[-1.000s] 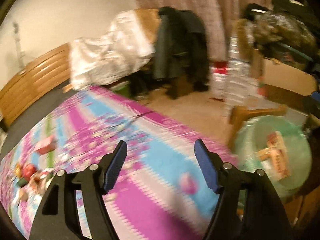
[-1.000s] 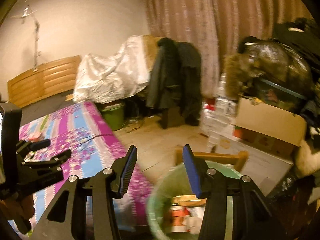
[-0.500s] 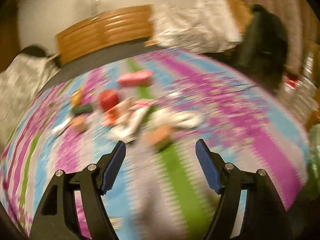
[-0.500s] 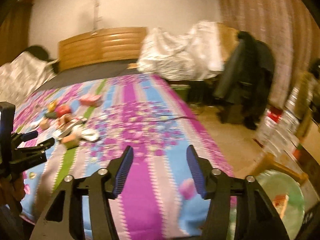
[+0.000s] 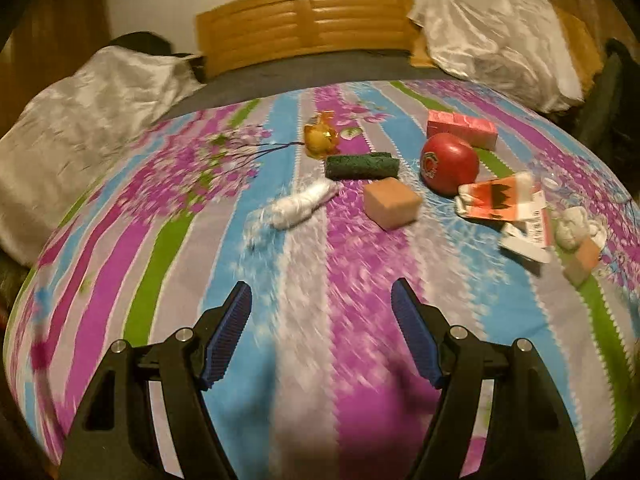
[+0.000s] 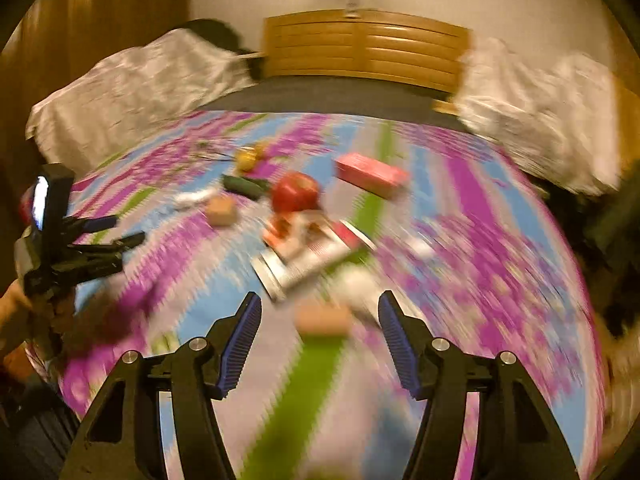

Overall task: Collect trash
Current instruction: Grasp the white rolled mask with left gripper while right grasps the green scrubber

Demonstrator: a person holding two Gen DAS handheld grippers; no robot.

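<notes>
A big bed with a striped sheet (image 5: 168, 248) in pink, blue and green fills both views. The trash lies in a bunch on it, in the upper middle of the left view.

The left gripper (image 5: 321, 332) sits at the bottom of its view. Its two blue fingers are wide apart and hold nothing.

Above it lie a white wad (image 5: 298, 206), a dark green roll (image 5: 362, 165), a yellow wrapper (image 5: 319, 137) and a tan block (image 5: 392, 203). To the right are a red ball (image 5: 449, 163), a pink box (image 5: 462, 129) and an orange and white wrapper (image 5: 502, 200).

The right gripper (image 6: 320, 340) is at the bottom of its blurry view. Its jaws are opening, and nothing is gripped. A second tan block (image 6: 323, 320) shows just beyond the fingers. The flat wrapper (image 6: 308, 256) and red ball (image 6: 296, 196) lie higher up.
</notes>
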